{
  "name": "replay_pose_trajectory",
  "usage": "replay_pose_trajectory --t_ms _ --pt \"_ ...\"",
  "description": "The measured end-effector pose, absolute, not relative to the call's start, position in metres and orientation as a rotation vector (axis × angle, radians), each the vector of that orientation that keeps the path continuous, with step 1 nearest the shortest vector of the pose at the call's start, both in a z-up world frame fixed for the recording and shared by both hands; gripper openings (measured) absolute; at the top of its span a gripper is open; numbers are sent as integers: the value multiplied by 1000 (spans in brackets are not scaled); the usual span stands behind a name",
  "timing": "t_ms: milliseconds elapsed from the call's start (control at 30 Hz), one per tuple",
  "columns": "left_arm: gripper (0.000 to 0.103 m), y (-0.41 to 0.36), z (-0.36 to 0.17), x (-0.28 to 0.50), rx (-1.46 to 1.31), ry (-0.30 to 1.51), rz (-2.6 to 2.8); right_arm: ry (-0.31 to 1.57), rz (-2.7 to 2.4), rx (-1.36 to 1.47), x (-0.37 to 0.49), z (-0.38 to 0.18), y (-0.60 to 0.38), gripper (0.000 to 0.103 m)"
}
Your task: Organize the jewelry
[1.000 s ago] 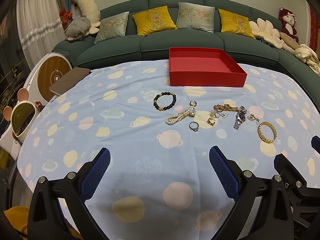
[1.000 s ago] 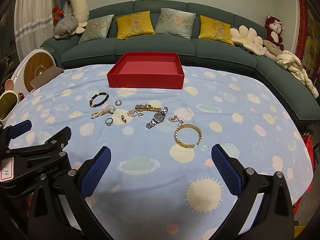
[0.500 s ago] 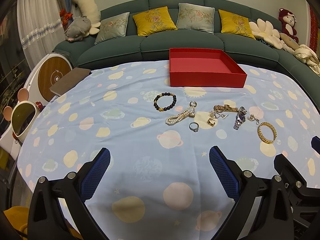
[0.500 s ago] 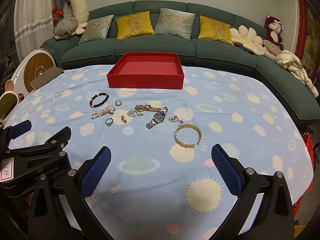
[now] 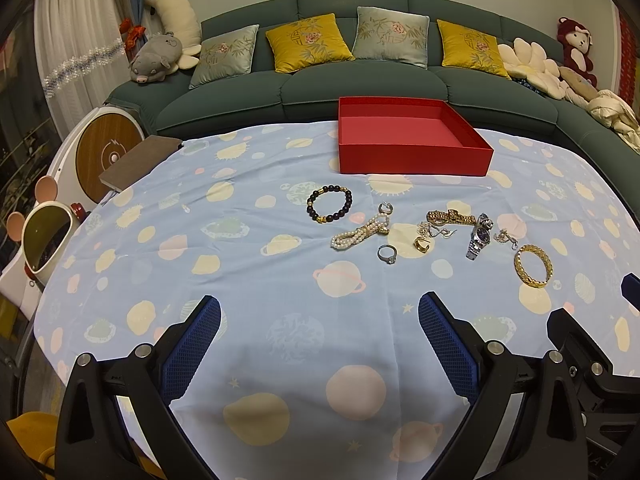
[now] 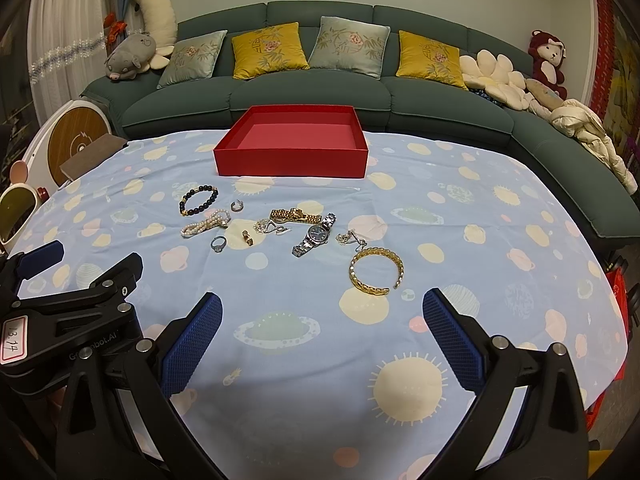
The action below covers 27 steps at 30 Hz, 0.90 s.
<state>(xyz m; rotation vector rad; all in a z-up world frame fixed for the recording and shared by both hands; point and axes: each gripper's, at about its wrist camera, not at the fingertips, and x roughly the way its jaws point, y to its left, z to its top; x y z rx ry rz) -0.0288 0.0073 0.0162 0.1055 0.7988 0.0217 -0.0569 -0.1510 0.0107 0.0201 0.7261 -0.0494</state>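
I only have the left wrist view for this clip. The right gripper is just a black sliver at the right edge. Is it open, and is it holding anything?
Observer: In the right wrist view the right gripper is open, with nothing between its blue pads.
Reviewer: The gold bangle looks like a closed ring from here. Is it?
Observer: No. The gold bangle is an open cuff, and its gap is on the near right side.
Reviewer: Is there any marking on the left gripper?
Observer: Yes. The body of the left gripper has a white label with 13.14 handwritten on it.
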Motion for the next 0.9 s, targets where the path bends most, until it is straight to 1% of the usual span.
replay_pose_trajectory --t_ms 267,467,900 --pt "97 6 17 -31 98 798 -7 743 -53 23 -56 8 -156 98" --pt "97 10 17 -27 67 772 -17 759 -106 68 -50 -1 -183 98" --pt "97 25 -21 16 35 849 -27 815 -111 134 -2 -37 -209 98"
